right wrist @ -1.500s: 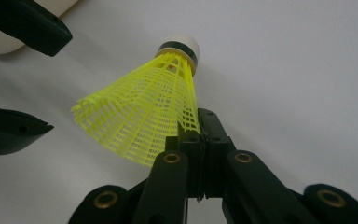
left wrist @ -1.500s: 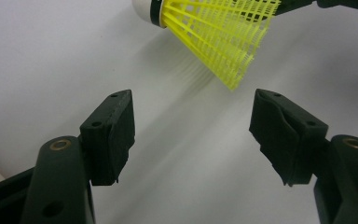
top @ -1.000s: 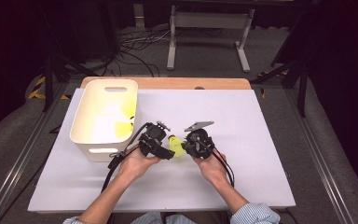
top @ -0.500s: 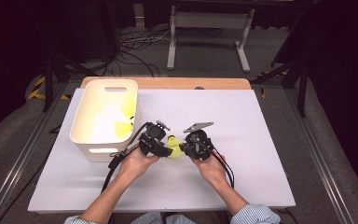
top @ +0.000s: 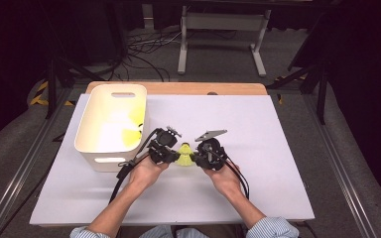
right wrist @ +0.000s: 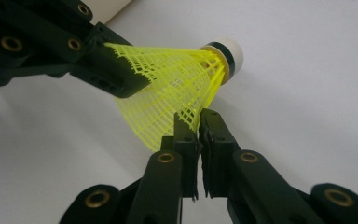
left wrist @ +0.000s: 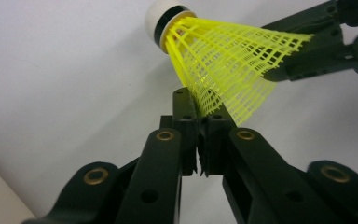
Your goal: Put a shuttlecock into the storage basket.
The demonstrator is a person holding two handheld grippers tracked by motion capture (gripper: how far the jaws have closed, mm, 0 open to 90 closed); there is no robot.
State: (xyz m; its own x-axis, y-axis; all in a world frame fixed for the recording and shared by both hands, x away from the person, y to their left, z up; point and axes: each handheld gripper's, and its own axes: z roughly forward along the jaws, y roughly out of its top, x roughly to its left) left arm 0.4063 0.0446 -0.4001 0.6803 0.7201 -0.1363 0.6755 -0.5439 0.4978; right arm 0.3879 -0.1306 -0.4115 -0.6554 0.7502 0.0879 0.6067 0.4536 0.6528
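We hold a yellow shuttlecock [top: 184, 154] between our two grippers, just above the near middle of the white surface [top: 278, 148]. The left gripper [left wrist: 199, 116] has its jaws pinched on the rim of the yellow mesh skirt, having just been closing onto it. The right gripper [right wrist: 198, 122] grips the skirt closer to the white cork head, and its jaws have eased a little while the mesh stays between them. In the high view the left gripper [top: 171, 156] and right gripper [top: 196, 157] face each other with the shuttlecock between them, its cork pointing toward the far side.

A white basket [top: 92, 144] stands on the surface just left of the left gripper, with something yellow lying inside. The surface to the right is bare, and nothing lies between the shuttlecock and the basket besides the left gripper itself. Beyond the far edge, cables [top: 144, 49] trail across the floor beside a metal stand [top: 218, 22].
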